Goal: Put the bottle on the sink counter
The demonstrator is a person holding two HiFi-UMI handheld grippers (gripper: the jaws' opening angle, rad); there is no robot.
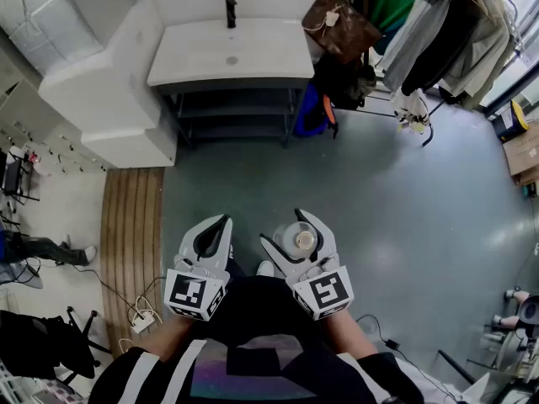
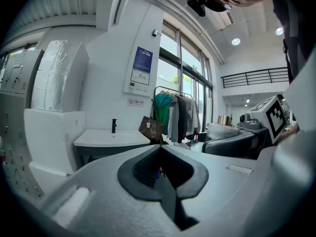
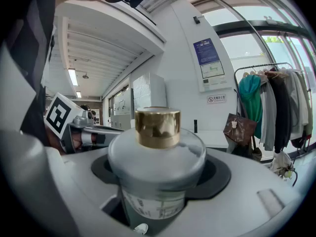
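Bottle [image 3: 157,157]: squat round body of clear, grey-tinted glass, gold cylindrical cap, pale printed label low on the front. Upright, clamped between the right tongs [image 1: 293,231], over the floor [image 1: 396,192]. Sink counter [image 1: 210,57]: white, black tap [image 1: 230,11] at its rear edge, well apart from the bottle.

Setting: large indoor test hall, one corner staged as a washroom.
- white washbasin tabletop [image 1: 253,53] on a dark shelf frame, with a black tap [image 1: 230,11]
- clothes rail hung with coats [image 1: 438,32]
- brown handbag [image 1: 341,23]
- grey polished floor [image 1: 379,192]
- tall glazed wall [image 2: 180,73]
- black mezzanine railing [image 2: 254,76]
- cardboard box [image 1: 524,151]
- white power strip on a trailing cable [image 1: 141,320]
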